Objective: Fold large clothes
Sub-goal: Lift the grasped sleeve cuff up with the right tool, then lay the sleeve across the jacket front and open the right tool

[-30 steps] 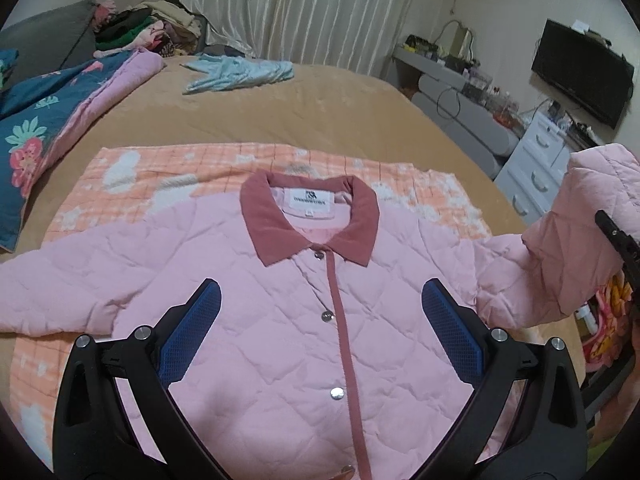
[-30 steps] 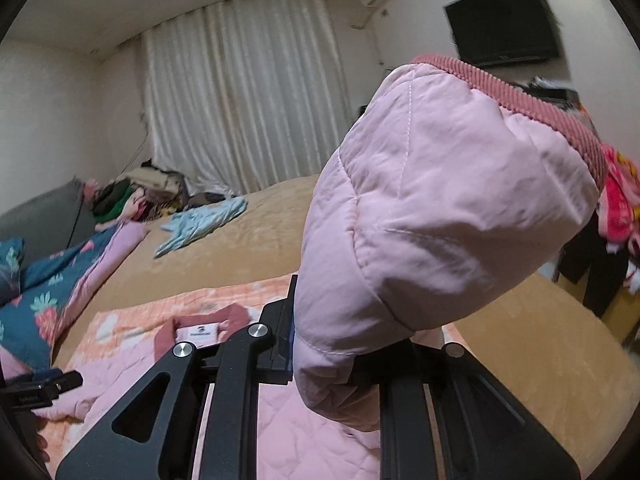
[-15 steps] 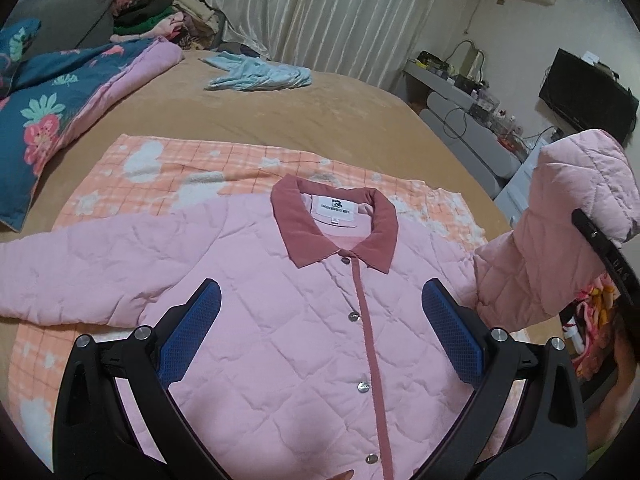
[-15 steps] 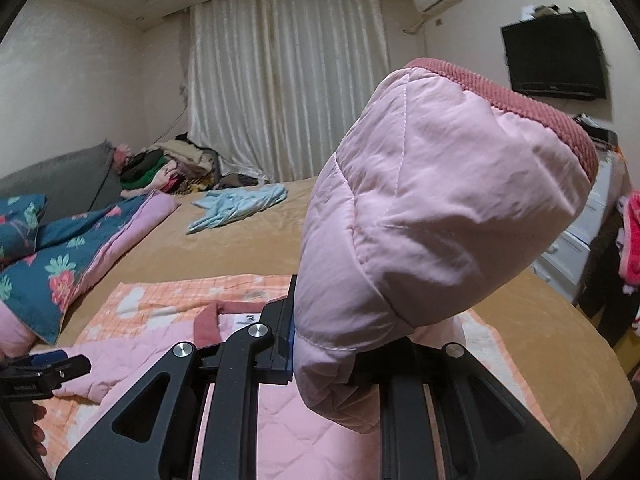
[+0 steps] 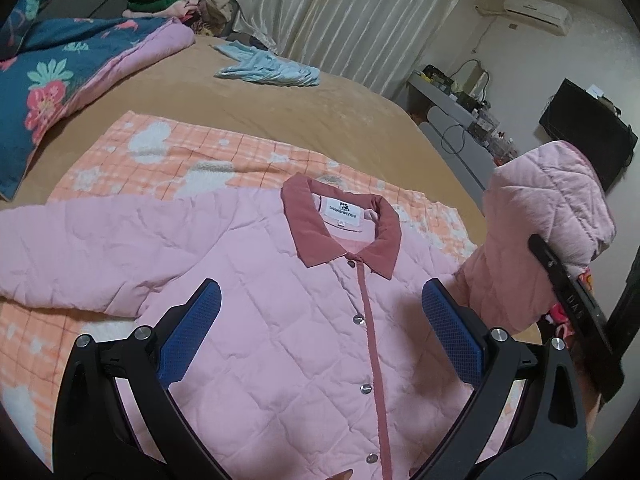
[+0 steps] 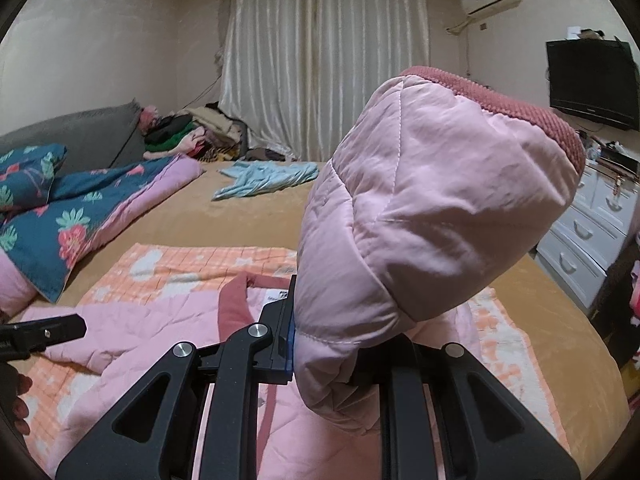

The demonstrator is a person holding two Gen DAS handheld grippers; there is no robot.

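Observation:
A pink quilted jacket (image 5: 288, 320) with a dusty-red collar (image 5: 340, 224) lies face up on an orange checked blanket (image 5: 168, 156), its snap front closed. My left gripper (image 5: 320, 336) hovers open above the jacket's chest, its blue pads wide apart and empty. My right gripper (image 6: 320, 344) is shut on the jacket's right sleeve (image 6: 420, 224), which is lifted off the bed and bulges in front of the camera, its red cuff on top. In the left wrist view that raised sleeve (image 5: 536, 232) stands at the right edge. The other sleeve (image 5: 72, 248) lies flat to the left.
The tan bed (image 5: 280, 112) holds a blue floral quilt (image 5: 60, 64) at the left, a light blue garment (image 5: 268, 66) far back and a clothes pile (image 6: 188, 132) by the curtain. White drawers (image 6: 592, 232) and a television (image 6: 592, 80) stand right of the bed.
My right gripper has carried the lifted sleeve inward over the jacket, toward its middle. The left gripper has drifted left across the jacket and rolled a little, still open.

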